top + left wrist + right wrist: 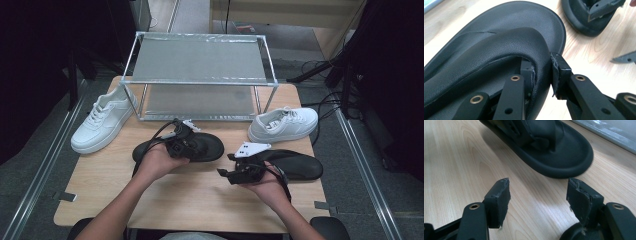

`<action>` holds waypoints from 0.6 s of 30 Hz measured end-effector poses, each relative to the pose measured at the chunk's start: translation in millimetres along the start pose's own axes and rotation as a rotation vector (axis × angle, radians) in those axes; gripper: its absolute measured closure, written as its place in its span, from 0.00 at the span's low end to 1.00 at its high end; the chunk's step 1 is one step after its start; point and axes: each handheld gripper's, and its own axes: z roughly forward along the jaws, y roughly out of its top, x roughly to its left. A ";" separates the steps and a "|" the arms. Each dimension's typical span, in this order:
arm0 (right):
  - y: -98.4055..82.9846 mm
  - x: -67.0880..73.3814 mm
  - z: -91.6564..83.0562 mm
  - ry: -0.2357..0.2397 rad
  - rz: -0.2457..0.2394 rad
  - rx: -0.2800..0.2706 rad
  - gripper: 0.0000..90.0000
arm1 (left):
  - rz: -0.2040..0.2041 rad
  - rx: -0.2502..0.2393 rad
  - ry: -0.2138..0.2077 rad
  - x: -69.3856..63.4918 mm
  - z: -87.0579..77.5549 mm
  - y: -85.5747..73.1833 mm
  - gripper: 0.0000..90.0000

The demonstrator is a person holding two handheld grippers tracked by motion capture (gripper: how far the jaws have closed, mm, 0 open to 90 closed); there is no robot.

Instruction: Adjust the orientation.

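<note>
Black leather strap pinched between the jaws of the left gripper (541, 77): one black sandal (200, 146) is gripped at the counter (190, 200), near the front of the empty shoe rack (200, 60). Ahead of the right gripper (537, 195), whose jaws stand wide apart with nothing between them, the second sandal (295, 165) lies untouched. By the look of it, no footwear is shelved yet; two white sneakers (102, 125) also wait.
</note>
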 end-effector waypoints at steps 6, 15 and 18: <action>-3.6 0.0 0.0 -0.007 0.018 0.008 0.41 | -0.020 0.005 -0.031 4.2 18.9 1.3 0.83; -6.2 2.0 3.2 -0.006 0.018 0.019 0.41 | 0.008 0.017 -0.032 8.1 27.4 -3.3 0.82; -6.2 2.1 4.3 -0.006 0.018 0.019 0.41 | 0.011 0.007 -0.033 7.5 25.8 -5.4 0.78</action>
